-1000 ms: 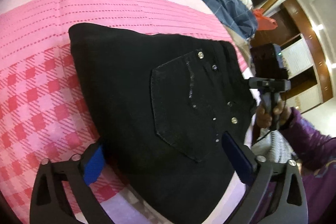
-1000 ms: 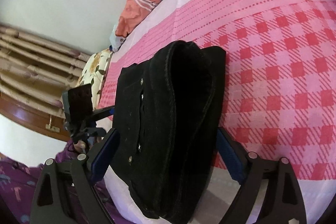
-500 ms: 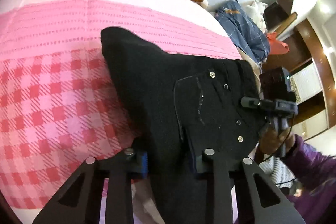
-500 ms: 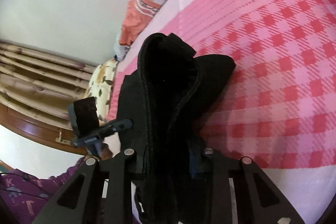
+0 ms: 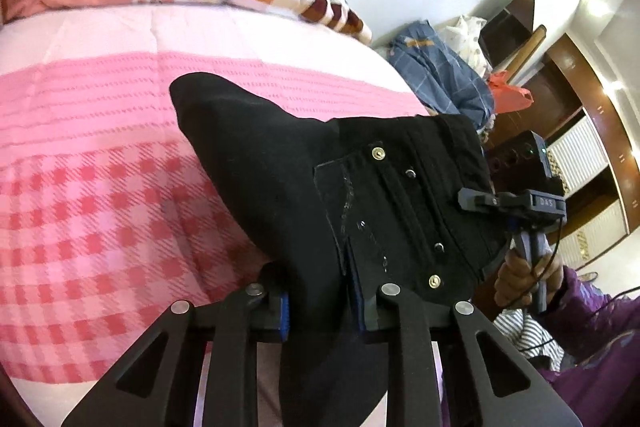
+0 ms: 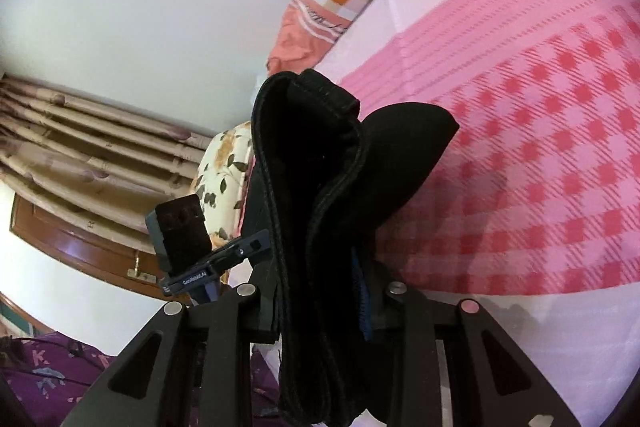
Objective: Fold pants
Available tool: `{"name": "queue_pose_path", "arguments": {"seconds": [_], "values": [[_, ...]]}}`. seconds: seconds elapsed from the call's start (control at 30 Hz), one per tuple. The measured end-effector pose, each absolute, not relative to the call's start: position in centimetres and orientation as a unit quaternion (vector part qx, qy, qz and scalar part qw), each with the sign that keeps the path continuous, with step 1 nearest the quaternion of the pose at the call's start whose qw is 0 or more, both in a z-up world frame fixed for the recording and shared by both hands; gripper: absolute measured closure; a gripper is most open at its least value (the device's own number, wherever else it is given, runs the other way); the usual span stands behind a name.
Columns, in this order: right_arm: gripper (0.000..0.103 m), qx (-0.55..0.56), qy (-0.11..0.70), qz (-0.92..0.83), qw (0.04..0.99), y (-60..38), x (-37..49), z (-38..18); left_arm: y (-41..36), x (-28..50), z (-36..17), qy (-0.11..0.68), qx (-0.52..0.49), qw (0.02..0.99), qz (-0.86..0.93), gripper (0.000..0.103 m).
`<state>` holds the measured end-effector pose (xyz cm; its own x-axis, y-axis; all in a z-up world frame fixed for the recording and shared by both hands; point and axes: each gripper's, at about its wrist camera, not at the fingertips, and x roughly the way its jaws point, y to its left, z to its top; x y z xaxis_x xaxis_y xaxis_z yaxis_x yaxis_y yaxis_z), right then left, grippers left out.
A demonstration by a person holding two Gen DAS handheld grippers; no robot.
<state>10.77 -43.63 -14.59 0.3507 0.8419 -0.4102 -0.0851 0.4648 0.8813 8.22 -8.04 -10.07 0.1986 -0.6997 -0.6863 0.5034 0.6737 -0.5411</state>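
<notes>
We have the left gripper (image 5: 320,301) clenched on the pocket end of the black pants (image 5: 288,179) and the right gripper (image 6: 320,301) on the thick waistband near the bed (image 5: 80,195) edge; the cloth is limp, heavyish, bunching.

Pants (image 5: 280,187) hem cut off at bottom edge; cloth hides left tongs (image 5: 320,301) pad faces

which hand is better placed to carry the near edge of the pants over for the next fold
Neither alone: the left hand-held gripper and the right hand-held gripper are both shut on the near edge of the black pants, lifted off the pink bedsheet. Probably both carry it together.
</notes>
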Motion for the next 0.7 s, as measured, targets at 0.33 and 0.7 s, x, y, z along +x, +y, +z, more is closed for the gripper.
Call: {"name": "queue_pose_path", "arguments": {"seconds": [0.33, 0.7], "values": [[0.075, 0.397, 0.456, 0.356, 0.712, -38.0, 14.8, -12.5, -3.3, 9.4, -6.4, 0.465, -0.087, 0.816, -0.334, 0.080], [0.075, 0.384, 0.459, 0.392, 0.699, -30.8, 20.5, -11.4, 3.3, 12.2, -4.6, 0.434, -0.070, 0.856, -0.271, 0.080]]}}
